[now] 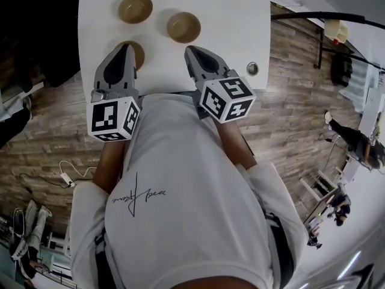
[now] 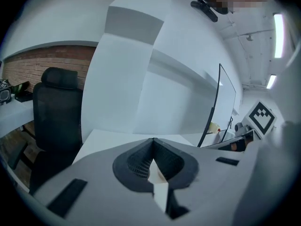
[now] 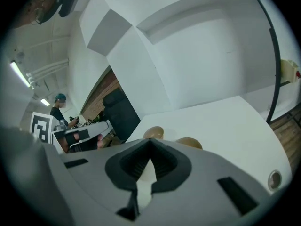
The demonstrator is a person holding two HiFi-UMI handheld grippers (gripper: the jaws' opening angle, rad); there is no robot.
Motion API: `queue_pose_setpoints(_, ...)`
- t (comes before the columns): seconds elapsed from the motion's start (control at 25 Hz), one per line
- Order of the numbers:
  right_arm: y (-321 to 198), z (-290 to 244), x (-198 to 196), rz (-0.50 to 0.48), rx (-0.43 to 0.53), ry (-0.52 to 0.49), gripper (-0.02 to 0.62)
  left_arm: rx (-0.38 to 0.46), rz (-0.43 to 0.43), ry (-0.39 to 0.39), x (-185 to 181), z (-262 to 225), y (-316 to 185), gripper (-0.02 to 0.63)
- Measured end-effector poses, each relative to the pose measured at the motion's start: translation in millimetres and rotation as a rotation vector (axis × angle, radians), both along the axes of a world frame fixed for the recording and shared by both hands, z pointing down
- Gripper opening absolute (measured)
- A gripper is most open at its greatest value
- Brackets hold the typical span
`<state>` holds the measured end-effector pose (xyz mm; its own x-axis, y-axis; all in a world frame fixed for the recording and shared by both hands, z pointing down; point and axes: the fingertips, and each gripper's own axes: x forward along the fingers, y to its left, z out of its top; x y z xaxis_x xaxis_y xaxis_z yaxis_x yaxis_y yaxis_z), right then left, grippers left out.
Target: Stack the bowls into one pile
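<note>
Three bowls (image 1: 183, 27) apart on table (image 1: 234, 11)

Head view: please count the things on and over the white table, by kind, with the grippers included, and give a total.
Brown bowls: 3, the last partly hidden by the left gripper
Grippers: 2, left gripper and right gripper, both shut and empty
Round metal fitting: 1
Total: 6
</note>
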<state>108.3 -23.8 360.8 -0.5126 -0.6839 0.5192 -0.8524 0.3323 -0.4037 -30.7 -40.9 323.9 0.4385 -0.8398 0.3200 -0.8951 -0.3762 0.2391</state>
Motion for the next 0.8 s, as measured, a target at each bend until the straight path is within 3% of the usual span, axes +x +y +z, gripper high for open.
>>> queue_pose_setpoints(0.36,2.8,31.3,-9.5,0.094,-0.087,0.01,0.009,-0.015,0.107,0.027,-14.1,13.2,-2.6,0.003)
queue_pose_setpoints(0.8,-19.6,63.1,27.7,0.076,-0.159,0.046,0.011,-0.033,0.103,0.035,-12.0,17.0,-10.3,0.003)
